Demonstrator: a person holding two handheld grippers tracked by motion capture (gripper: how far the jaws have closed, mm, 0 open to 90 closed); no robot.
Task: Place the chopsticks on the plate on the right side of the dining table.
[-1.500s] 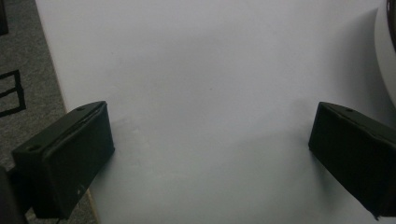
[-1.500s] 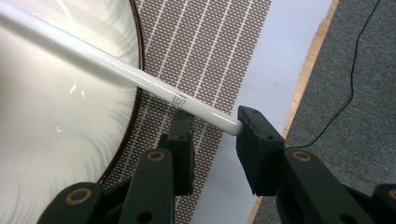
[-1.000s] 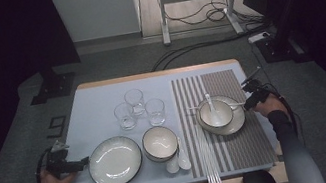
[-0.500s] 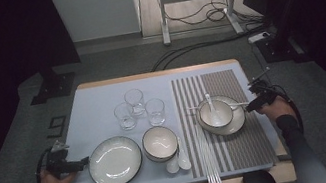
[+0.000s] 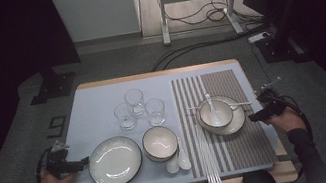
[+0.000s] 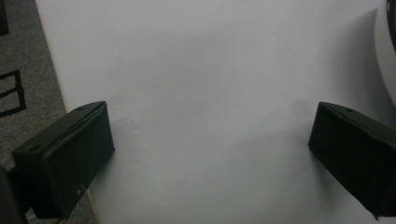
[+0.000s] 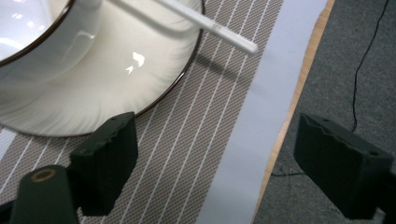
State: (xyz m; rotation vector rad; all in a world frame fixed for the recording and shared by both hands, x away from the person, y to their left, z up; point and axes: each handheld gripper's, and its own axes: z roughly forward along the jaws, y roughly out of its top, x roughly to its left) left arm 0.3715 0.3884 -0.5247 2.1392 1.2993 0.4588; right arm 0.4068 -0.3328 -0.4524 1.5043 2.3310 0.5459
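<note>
Right tool (image 5: 255,117) just opened, empty, beside plate (image 5: 237,122) with bowl (image 5: 216,114), chopsticks (image 5: 219,107); left tool (image 5: 83,162) apart.

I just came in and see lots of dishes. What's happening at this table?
A person is setting out dishes with a hand-held gripper in each hand. The right hand-held gripper has just been opening its jaws, nothing between them, beside the plate that carries a bowl, spoon and chopsticks on the striped mat. The left hand-held gripper waits open beside another plate.

White chopsticks (image 5: 234,105): slim pair lying level across the dark-rimmed plate (image 5: 237,121) on the striped mat, resting on the bowl (image 5: 216,114) rim, tips overhanging toward the table's right edge
</note>
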